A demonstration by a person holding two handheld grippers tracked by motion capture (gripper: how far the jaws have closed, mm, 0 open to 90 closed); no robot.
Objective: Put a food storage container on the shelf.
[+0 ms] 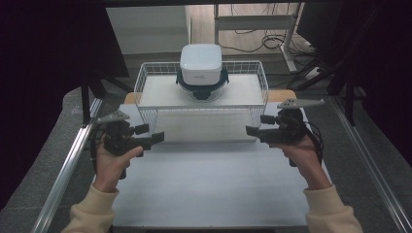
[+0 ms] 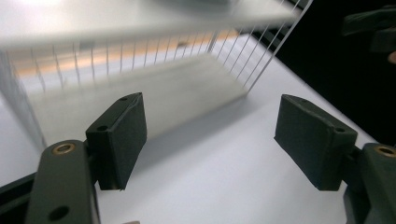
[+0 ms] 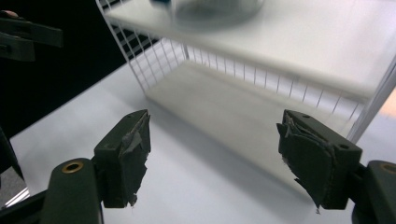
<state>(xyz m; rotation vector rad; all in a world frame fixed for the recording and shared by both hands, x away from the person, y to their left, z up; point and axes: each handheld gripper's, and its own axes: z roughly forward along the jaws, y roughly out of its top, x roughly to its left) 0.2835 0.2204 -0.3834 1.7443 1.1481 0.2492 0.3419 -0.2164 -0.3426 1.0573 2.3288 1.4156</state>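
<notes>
Nothing is grasped yet: the left gripper (image 1: pixel 156 138) and right gripper (image 1: pixel 251 131) hover spread and empty above the desk (image 1: pixel 209 189), while the container (image 1: pixel 201 72), blurred close up, sits on the rack (image 1: pixel 145 90).

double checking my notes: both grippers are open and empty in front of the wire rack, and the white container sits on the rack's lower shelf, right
Not quite. The white container sits on the top shelf of the wire rack, not the lower one, as the high view shows. The rest holds: the left gripper and right gripper are open and empty in front of it.
</notes>
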